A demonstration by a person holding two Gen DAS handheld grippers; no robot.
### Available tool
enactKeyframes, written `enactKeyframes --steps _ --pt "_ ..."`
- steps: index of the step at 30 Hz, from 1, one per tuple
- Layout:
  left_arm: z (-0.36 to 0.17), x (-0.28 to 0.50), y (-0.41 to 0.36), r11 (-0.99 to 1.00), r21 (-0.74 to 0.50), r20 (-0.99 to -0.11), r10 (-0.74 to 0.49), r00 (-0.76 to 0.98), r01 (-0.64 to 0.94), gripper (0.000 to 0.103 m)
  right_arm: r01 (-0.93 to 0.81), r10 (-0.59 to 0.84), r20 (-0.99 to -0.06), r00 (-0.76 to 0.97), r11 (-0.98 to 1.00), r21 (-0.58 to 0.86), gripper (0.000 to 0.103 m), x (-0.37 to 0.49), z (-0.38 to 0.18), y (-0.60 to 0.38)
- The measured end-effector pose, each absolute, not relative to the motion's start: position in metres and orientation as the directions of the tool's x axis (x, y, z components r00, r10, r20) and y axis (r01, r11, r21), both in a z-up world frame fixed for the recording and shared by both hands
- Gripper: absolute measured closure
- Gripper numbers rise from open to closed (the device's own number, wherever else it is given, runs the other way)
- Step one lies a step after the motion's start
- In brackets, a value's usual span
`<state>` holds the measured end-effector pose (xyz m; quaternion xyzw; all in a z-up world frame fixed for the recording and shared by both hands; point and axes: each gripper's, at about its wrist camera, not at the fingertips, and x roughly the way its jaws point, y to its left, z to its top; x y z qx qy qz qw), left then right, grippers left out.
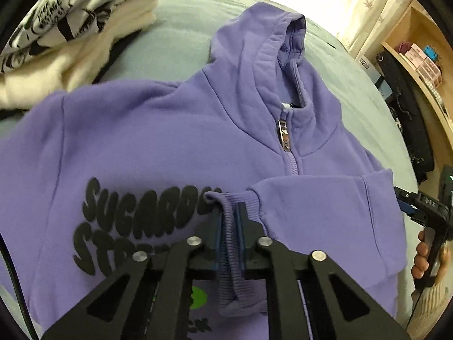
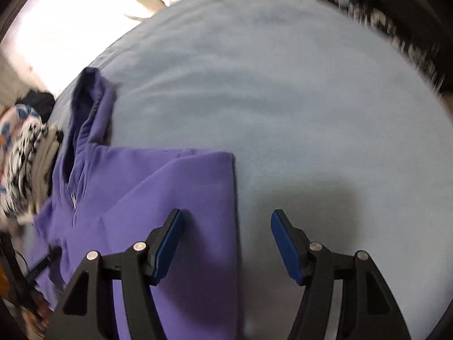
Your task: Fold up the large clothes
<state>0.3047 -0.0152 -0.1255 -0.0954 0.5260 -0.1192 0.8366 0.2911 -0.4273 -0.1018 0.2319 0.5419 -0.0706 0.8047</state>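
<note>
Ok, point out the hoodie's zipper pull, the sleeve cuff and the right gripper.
zipper pull (image 1: 284,136), left wrist view, on the metal tab.
sleeve cuff (image 1: 230,226), left wrist view, ribbed band between the left gripper's fingers.
right gripper (image 2: 226,248), right wrist view, midway between its open fingertips.

Black puffy lettering is showing on the chest of the purple hoodie: "SUGARD…" on the upper line and "ST…" below it, the rest of both lines lying hidden behind the ribbed cuff and the left gripper. The right gripper, at the right edge, is carrying small pale letters reading "DAS".
</note>
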Motion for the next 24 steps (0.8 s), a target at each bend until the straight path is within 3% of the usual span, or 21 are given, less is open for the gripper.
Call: enactKeyframes --steps 3,4,5,6,10,14,19,23,24 --pt "-0.118 0.305 -0.015 0.957 -0.276 -0.846 -0.288 0.45 0.095 0.1 0.345 0.135 -0.9 0.415 0.891 0.293 0.041 0.299 -0.108 -0.423" --pt "-0.112 0.306 -0.012 0.956 -0.281 -0.833 -0.289 0.471 0.09 0.1 0.324 0.117 -0.899 0.423 0.906 0.271 0.048 0.3 -0.107 -0.418" --pt "-0.105 0.305 -0.009 0.953 -0.289 -0.819 -0.293 0.494 0.086 0.1 0.284 0.132 -0.893 0.43 0.919 0.273 0.078 0.303 -0.104 -0.412" --pt "-0.098 0.304 -0.006 0.953 -0.293 -0.8 -0.29 0.526 0.08 0.1 0.267 0.134 -0.893 0.43 0.926 0.268 0.086 0.305 -0.1 -0.407" --pt "-0.087 0.308 -0.003 0.968 -0.241 -0.767 -0.231 0.599 0.064 0.1 0.249 0.042 -0.86 0.509 0.949 0.194 0.087 0.301 -0.08 -0.389" --pt "-0.13 0.318 -0.013 0.986 -0.153 -0.847 -0.164 0.506 0.063 0.1 0.279 -0.053 -0.895 0.444 0.957 0.081 0.085 0.308 -0.108 -0.382" --pt "-0.124 0.311 0.0 0.973 -0.225 -0.842 -0.221 0.492 0.052 0.088 0.311 0.02 -0.898 0.439 0.935 0.173 0.076 0.29 -0.085 -0.393" --pt "-0.106 0.292 0.018 0.954 -0.297 -0.824 -0.28 0.492 0.046 0.075 0.274 0.074 -0.889 0.453 0.937 0.218 0.044 0.251 -0.067 -0.394" --pt "-0.105 0.283 0.02 0.952 -0.304 -0.823 -0.287 0.491 0.047 0.072 0.262 0.076 -0.888 0.453 0.941 0.214 0.041 0.242 -0.066 -0.39"
